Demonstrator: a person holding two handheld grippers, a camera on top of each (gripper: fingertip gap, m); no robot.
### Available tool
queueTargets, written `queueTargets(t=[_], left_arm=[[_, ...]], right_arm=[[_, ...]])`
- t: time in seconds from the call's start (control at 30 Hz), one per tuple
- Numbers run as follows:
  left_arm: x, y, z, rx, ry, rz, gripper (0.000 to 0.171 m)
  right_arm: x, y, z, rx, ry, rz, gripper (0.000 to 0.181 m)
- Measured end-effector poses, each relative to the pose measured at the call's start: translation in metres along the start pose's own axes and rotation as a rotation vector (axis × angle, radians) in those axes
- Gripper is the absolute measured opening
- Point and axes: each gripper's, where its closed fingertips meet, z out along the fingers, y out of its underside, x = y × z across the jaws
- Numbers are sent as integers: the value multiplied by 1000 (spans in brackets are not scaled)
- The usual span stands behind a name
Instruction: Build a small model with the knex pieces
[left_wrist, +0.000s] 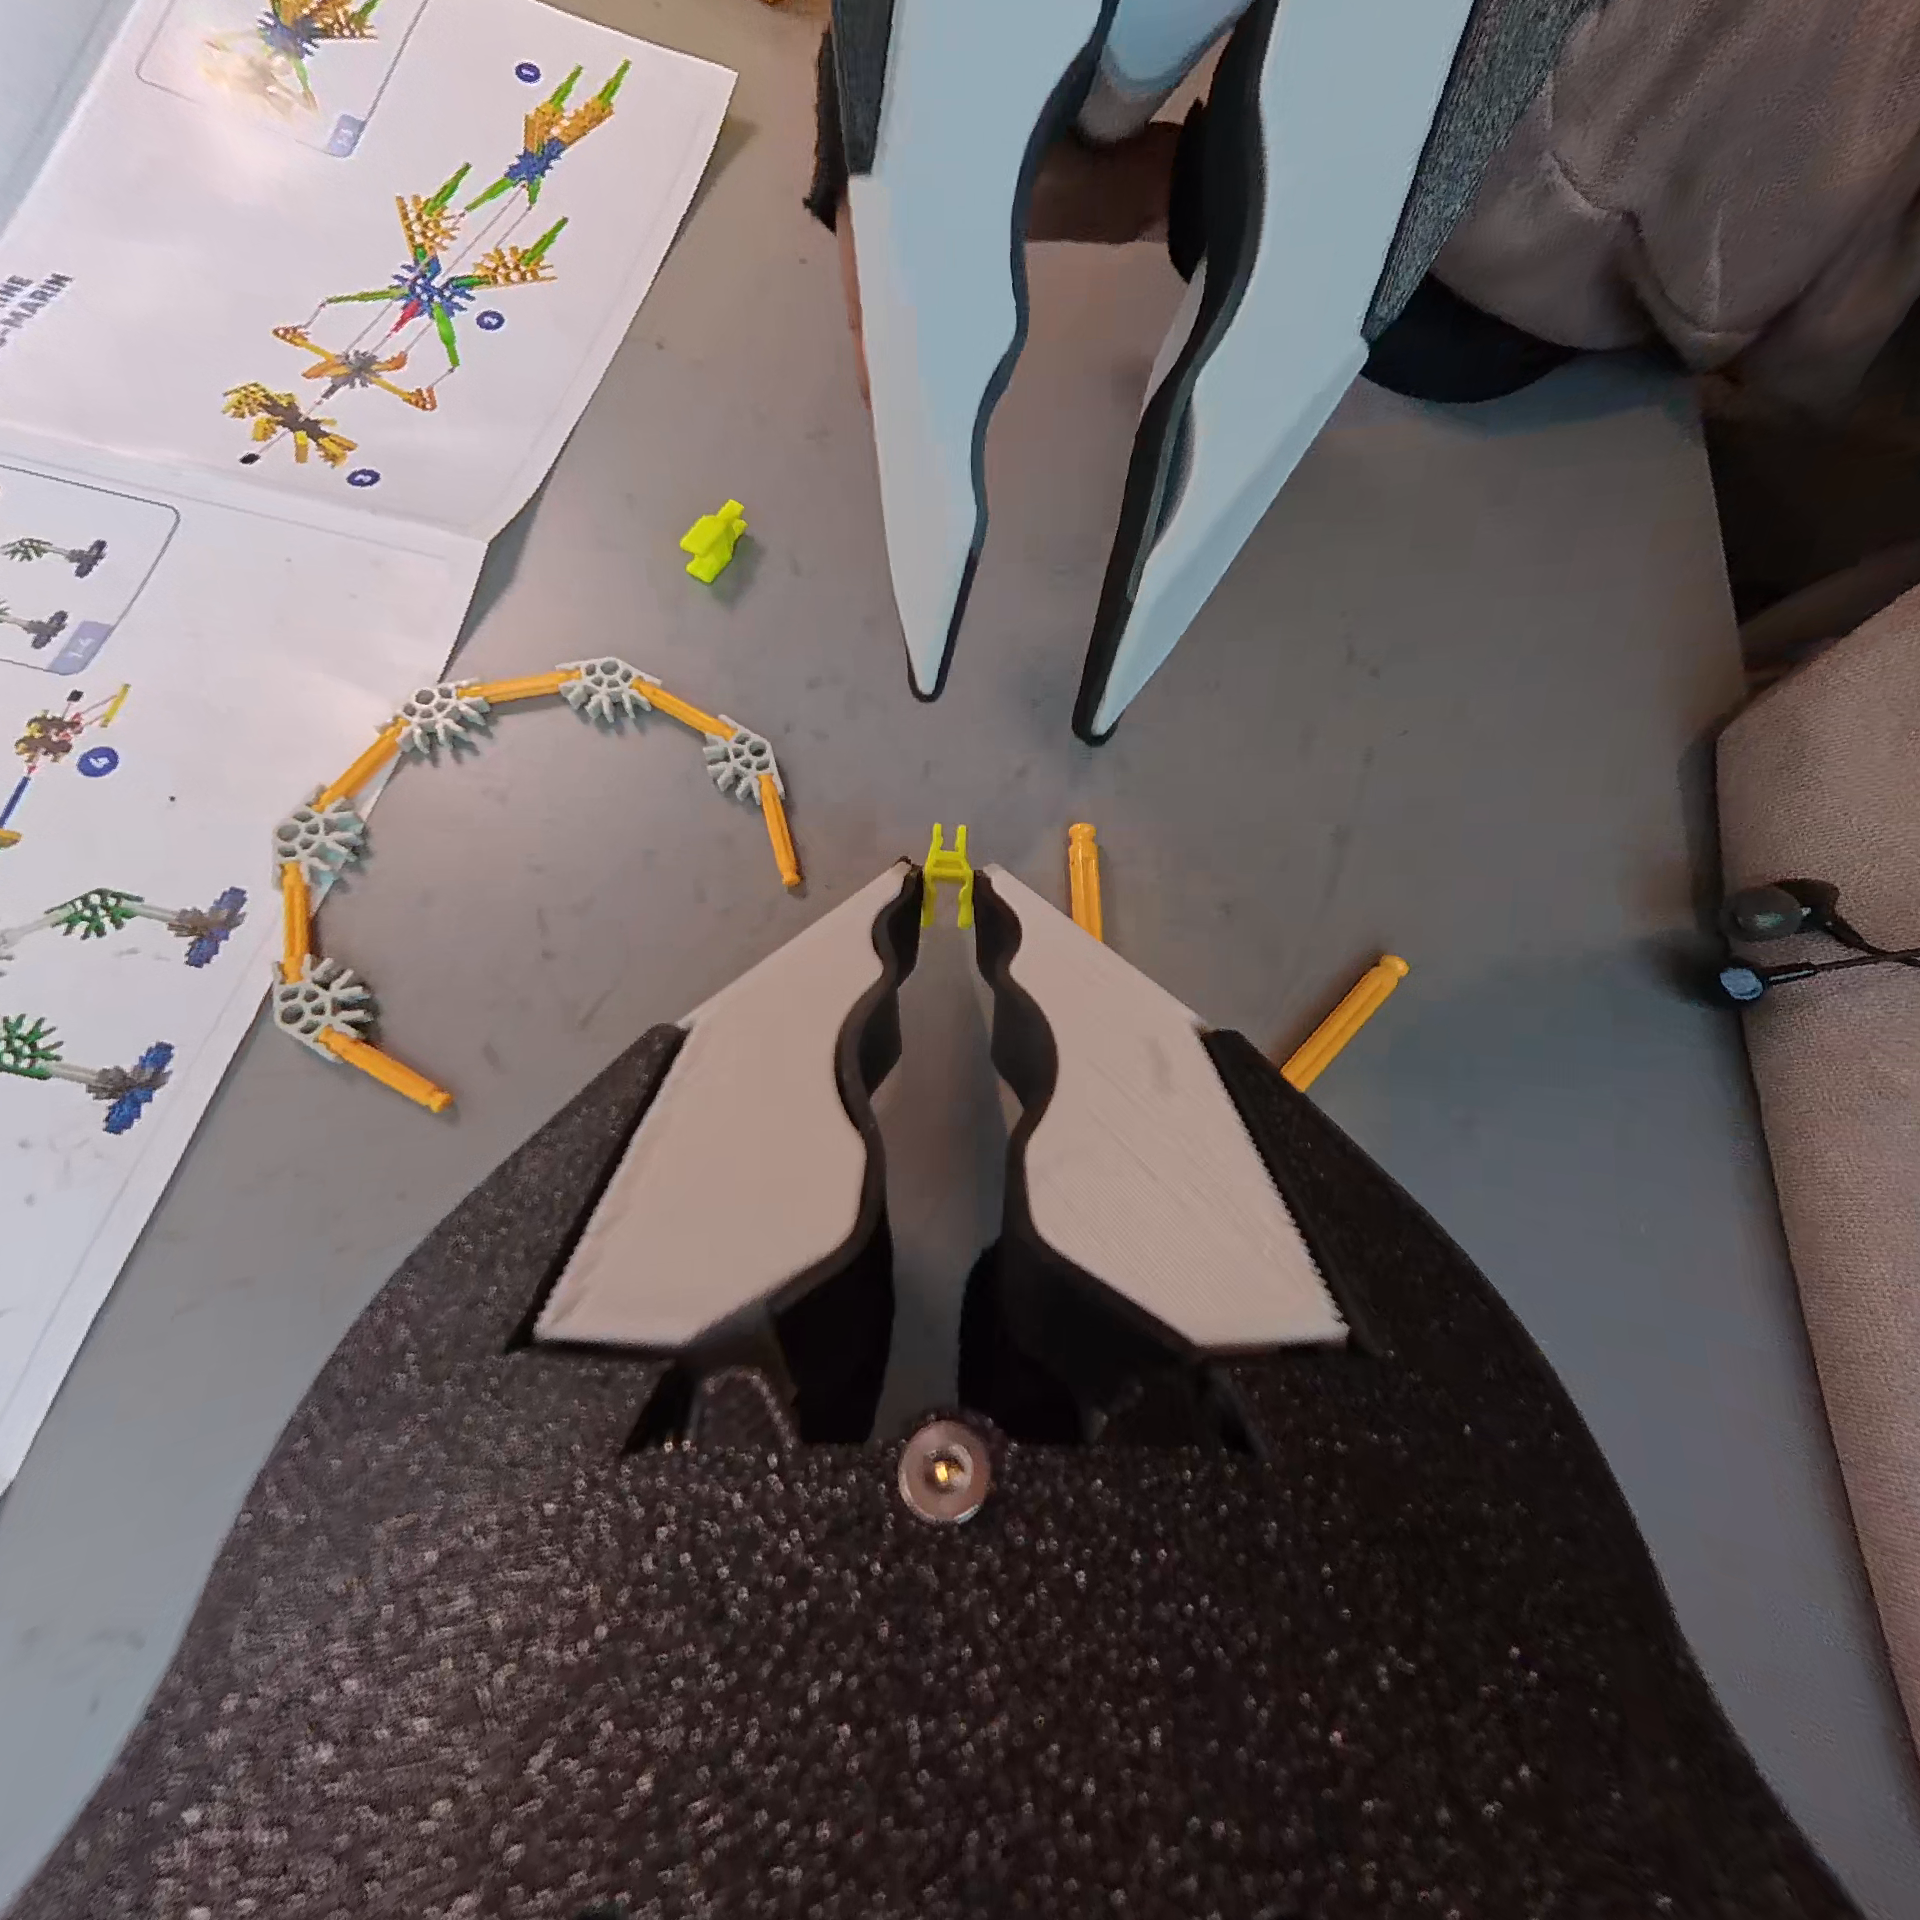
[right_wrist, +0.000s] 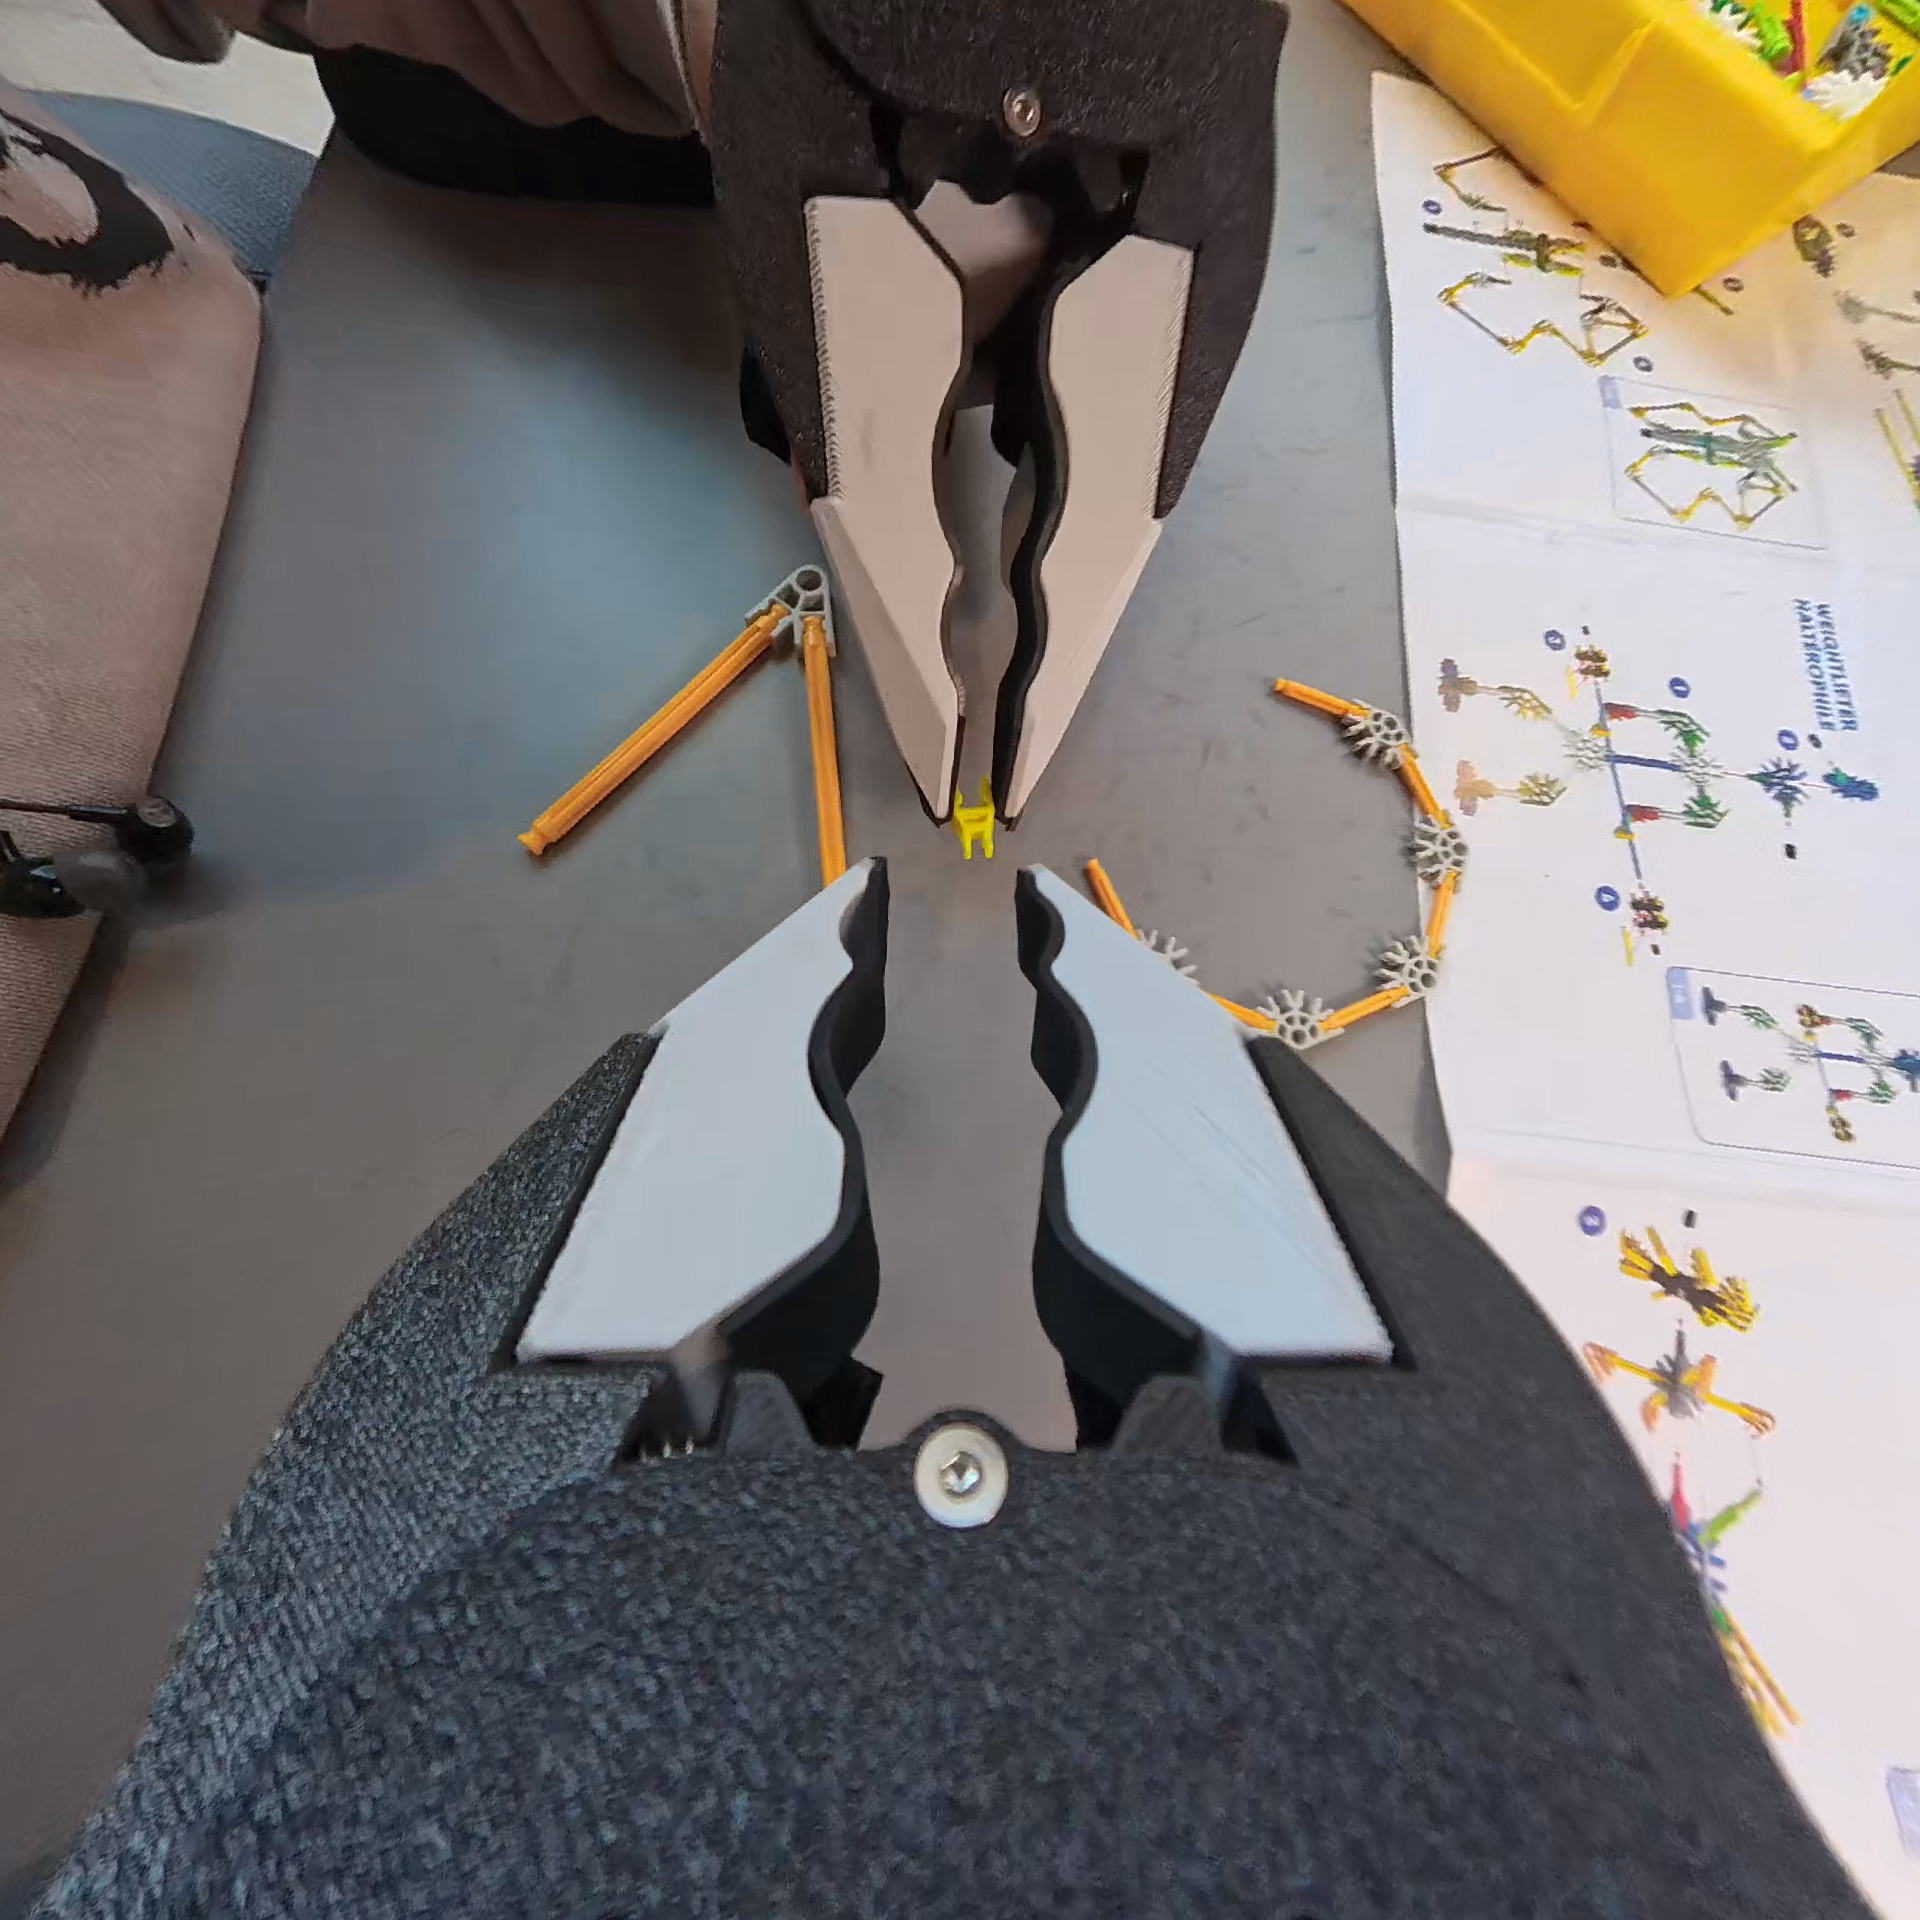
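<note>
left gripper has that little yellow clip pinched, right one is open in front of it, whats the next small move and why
Probably ease the right gripper forward until its open tips straddle the free end of the yellow clip. The left gripper pinches the clip only at its tips, the two grippers face each other tip to tip, and grey table still shows between them.

Home living room (seemingly): grey table (left_wrist: 1455, 644) beside beige sofa (left_wrist: 1829, 935).

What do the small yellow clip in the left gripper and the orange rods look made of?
Yellow clip, pinched at the left gripper tips: likely moulded plastic, with an even bright colour and crisp prongs. Orange rods: probably the same rigid plastic, slightly glossy, with ridged, knobbed ends.
</note>
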Motion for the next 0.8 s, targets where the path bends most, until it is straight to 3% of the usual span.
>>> queueTargets(t=[0.23, 0.47, 0.8], left_arm=[[6, -5, -2, 26, 7, 58, 10], [4, -3, -3, 20, 5, 56, 10], [15, -6, -2, 30, 43, 85, 10]], right_arm=[[-14, 3, 14, 2, -61, -44, 1], [-8, -2, 9, 36, -43, -35, 15], [-9, 4, 22, 7, -21, -65, 5]])
